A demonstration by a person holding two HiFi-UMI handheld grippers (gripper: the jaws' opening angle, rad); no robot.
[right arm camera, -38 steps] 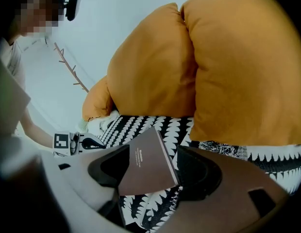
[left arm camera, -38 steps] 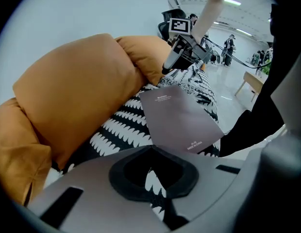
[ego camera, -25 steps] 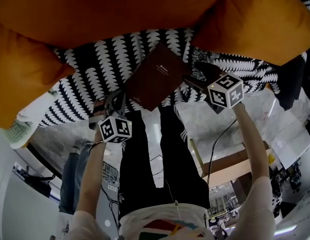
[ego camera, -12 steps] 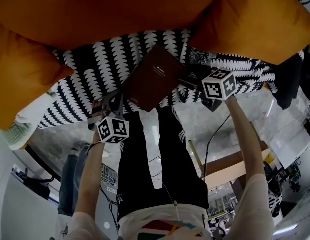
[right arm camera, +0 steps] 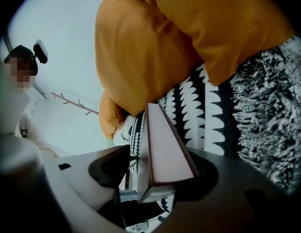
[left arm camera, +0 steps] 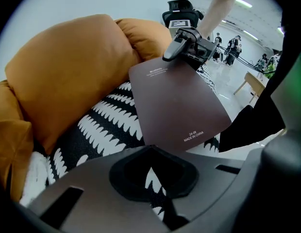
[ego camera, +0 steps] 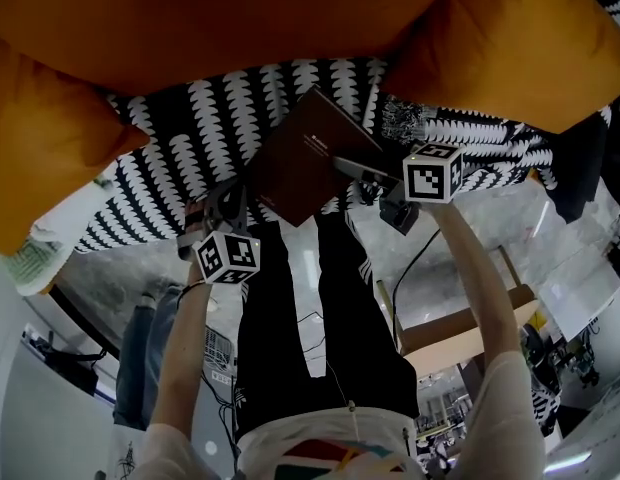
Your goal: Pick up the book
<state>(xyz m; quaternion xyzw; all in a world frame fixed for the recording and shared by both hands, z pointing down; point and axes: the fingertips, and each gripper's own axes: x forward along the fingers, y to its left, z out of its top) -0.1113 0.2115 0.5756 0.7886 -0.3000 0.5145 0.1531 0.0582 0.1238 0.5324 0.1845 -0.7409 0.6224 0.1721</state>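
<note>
A thin brown book (ego camera: 308,156) hangs tilted over the black-and-white patterned seat (ego camera: 200,128). My right gripper (ego camera: 358,168) is shut on the book's right edge. In the right gripper view the book (right arm camera: 165,149) runs edge-on between the two jaws of the right gripper (right arm camera: 162,181), its pale page block showing. My left gripper (ego camera: 228,206) sits just below the book's lower left corner. Its jaws are together with nothing between them. From the left gripper view the book's back cover (left arm camera: 177,103) stands beyond the left gripper (left arm camera: 155,178), with the right gripper (left arm camera: 183,45) clamped at its far end.
Big orange cushions (ego camera: 220,18) line the back and both sides of the seat; one (left arm camera: 73,67) fills the left of the left gripper view. The person's black-trousered legs (ego camera: 310,328) stand below. A wooden table (ego camera: 460,333) is at lower right on a glossy floor.
The right gripper and its marker cube have shifted slightly left, further onto the book. The book's right side has tipped up a little. The left gripper has stayed put.
</note>
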